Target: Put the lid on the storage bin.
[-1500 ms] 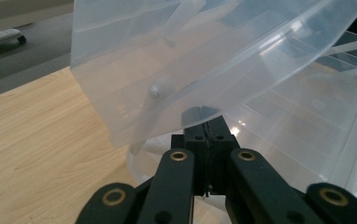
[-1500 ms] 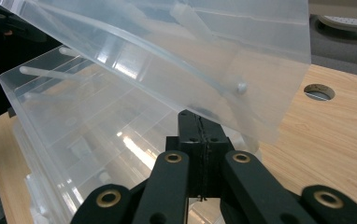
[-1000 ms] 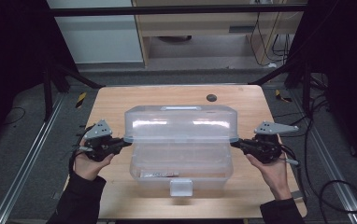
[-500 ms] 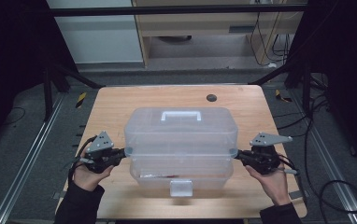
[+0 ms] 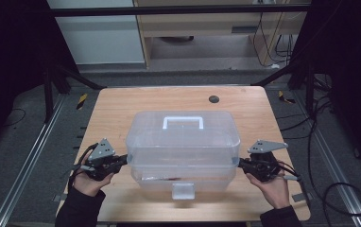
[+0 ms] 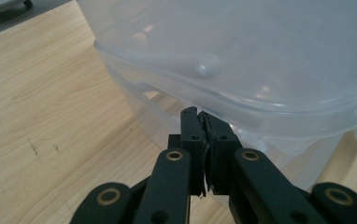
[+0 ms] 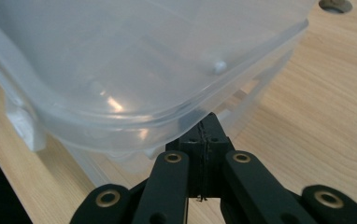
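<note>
1. The lid (image 5: 183, 130) of the clear box (image 5: 184, 177) has been brought down since the earlier pictures. A second ago it was tipped up and open; now it lies almost flat over the box.

2. Both hands have been lowered with it. The left gripper (image 5: 122, 161) is seen at the left edge of the lid, and the right gripper (image 5: 241, 164) at the right edge.

3. The jaws of the left gripper (image 6: 201, 116) are pressed together, with their tips just under the lid's rim. The jaws of the right gripper (image 7: 209, 122) are pressed together too, and tucked under the rim on their side. It cannot be told if a thin bit of rim is pinched in either one.

4. The closing looks nearly done. A small gap can still be seen between lid and box at the sides, so the lid is probably not yet pushed fully home.

5. The box is placed in the middle of the table (image 5: 122, 109), close to the near edge. Its white catch (image 5: 182, 190) faces that edge.

6. Bare wood is left on both sides, so the grippers can be pulled away sideways. More open room is found toward the far edge, where a small dark hole (image 5: 213, 99) is seen.
</note>
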{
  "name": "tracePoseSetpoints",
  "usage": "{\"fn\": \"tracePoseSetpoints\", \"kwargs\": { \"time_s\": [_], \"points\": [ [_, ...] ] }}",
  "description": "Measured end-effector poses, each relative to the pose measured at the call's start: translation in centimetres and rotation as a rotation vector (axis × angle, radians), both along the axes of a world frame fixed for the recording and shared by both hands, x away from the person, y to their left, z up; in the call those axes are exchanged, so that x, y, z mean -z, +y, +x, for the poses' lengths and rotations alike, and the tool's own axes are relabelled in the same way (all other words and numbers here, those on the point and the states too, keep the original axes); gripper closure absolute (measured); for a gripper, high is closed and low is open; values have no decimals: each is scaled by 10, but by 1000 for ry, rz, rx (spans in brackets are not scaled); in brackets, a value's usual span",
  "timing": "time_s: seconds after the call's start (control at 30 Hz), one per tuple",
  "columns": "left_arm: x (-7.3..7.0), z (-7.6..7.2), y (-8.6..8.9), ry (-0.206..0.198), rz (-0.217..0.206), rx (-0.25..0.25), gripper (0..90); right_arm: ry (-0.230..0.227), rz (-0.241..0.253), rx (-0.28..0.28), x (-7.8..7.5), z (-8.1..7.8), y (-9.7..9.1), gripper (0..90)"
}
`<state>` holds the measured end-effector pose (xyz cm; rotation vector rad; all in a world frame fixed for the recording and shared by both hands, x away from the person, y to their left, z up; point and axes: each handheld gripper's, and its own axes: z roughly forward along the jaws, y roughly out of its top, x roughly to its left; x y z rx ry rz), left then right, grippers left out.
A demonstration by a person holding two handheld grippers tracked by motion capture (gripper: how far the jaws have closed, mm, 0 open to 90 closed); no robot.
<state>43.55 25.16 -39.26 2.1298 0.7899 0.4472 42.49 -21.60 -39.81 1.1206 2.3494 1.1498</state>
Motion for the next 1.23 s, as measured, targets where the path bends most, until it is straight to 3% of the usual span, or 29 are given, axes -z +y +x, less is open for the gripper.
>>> {"fn": "tracePoseSetpoints", "kwargs": {
  "time_s": [0.2,0.3,0.37,0.4,0.47,0.53,0.63,0.7,0.73,0.77,0.9,1.1,1.23],
  "points": [
    [5,2,2,18,4,-10,872,40,45,15,6,2,-6,899],
    [11,5,3,33,24,-25,873,45,-6,27,8,2,-6,899],
    [13,7,6,42,1,-27,872,46,-55,42,11,3,-5,899],
    [14,8,8,41,10,-36,872,41,-79,50,12,3,-5,899],
    [15,10,13,34,11,-78,871,46,-35,58,12,4,-10,899],
    [18,12,19,23,17,-131,853,25,-41,81,12,5,-15,889],
    [23,16,27,15,2,-195,813,-21,-33,141,15,7,-24,815],
    [28,19,34,6,-11,-248,757,-27,-17,185,18,9,-31,779],
    [28,19,34,6,-11,-248,722,-40,-8,217,21,11,-36,715],
    [34,23,41,3,-20,-298,691,-57,-12,246,24,12,-40,664],
    [45,29,55,20,-46,-368,571,-80,-12,346,37,19,-57,484],
    [62,36,69,7,-37,-456,410,-79,-8,413,56,26,-78,315],
    [67,38,76,8,-17,-482,360,-75,6,427,61,28,-86,278]
  ]
}}
